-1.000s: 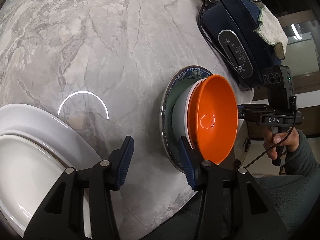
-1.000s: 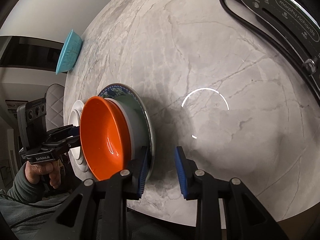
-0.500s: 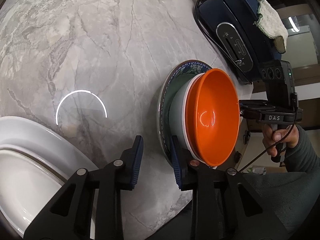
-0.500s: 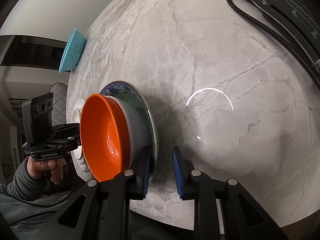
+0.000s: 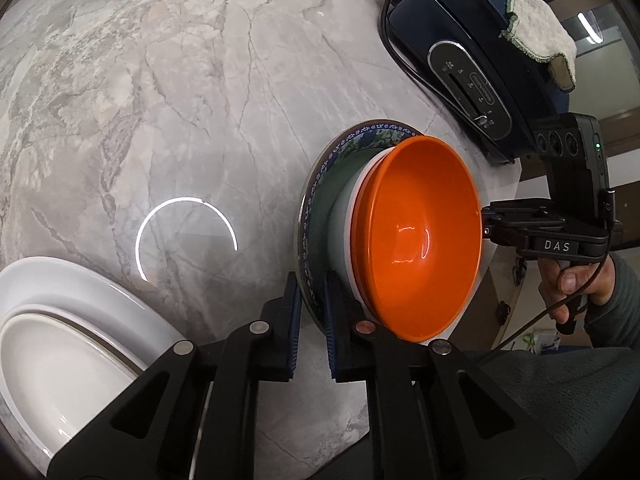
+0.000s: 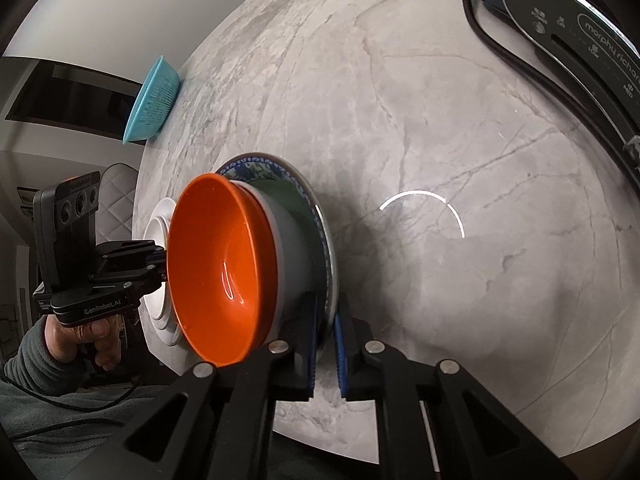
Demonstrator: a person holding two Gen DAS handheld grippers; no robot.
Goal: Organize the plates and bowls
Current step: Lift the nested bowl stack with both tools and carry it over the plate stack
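Observation:
A blue-patterned plate [image 5: 320,184] [image 6: 256,168] sits on the marble table near its front edge. A white bowl [image 5: 344,236] [image 6: 288,248] stands on the plate, and an orange bowl [image 5: 420,240] [image 6: 216,256] is nested in it. My left gripper [image 5: 312,292] is closing onto the plate's near rim, with its blue pads pressing both faces of the rim. On the opposite side of the rim my right gripper [image 6: 326,320] is closing the same way, one pad under the plate and one on top.
A white oval dish [image 5: 60,320] lies at the left beside the plate. A dark blue appliance [image 5: 460,40] with a cord and a cloth [image 5: 540,28] stands behind to the right. A teal basket [image 6: 154,100] sits at the far edge. A person's hands [image 5: 572,284] hold both handles.
Both grippers have closed from open onto the plate's rim. The left one slid right toward the plate, while the right one stayed in place.

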